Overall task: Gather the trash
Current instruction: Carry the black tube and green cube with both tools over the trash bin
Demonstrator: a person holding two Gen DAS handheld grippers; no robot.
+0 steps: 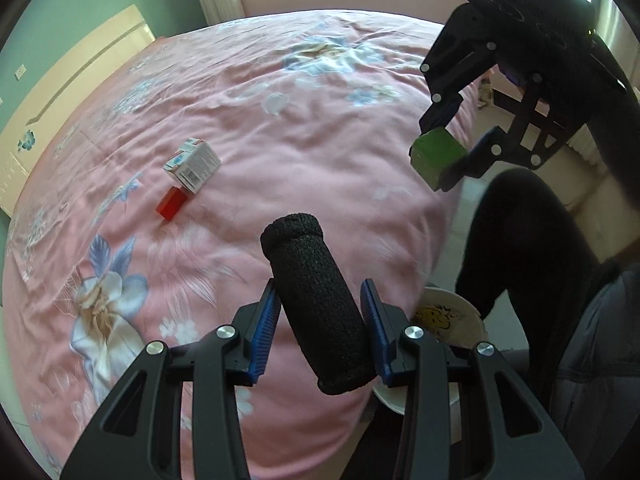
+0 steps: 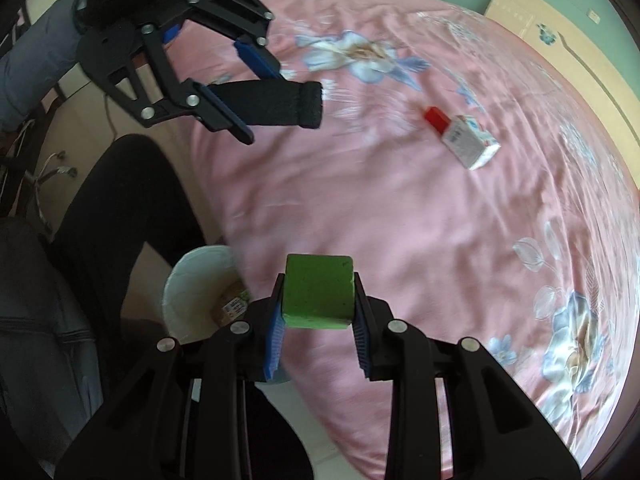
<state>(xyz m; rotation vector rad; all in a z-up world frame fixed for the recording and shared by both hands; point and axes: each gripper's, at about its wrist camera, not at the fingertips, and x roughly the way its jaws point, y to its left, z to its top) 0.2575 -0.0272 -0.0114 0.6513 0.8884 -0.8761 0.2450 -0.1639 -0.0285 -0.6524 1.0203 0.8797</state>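
Note:
My left gripper (image 1: 320, 304) is shut on a black foam cylinder (image 1: 316, 300) and holds it above the pink bed's near edge; it also shows in the right wrist view (image 2: 256, 96). My right gripper (image 2: 318, 312) is shut on a green block (image 2: 318, 290), held over the bed edge; it shows in the left wrist view (image 1: 444, 148) too. A white bowl-like bin (image 2: 196, 292) with some trash inside stands on the floor beside the bed, down left of the green block. A white carton (image 1: 193, 165) and a red block (image 1: 171, 203) lie together on the bed.
The pink floral bedspread (image 1: 304, 128) fills most of both views. A person's black-clad leg (image 2: 104, 208) stands beside the bin. A wooden headboard (image 1: 72, 80) and green wall lie beyond the bed; a window is at the far side.

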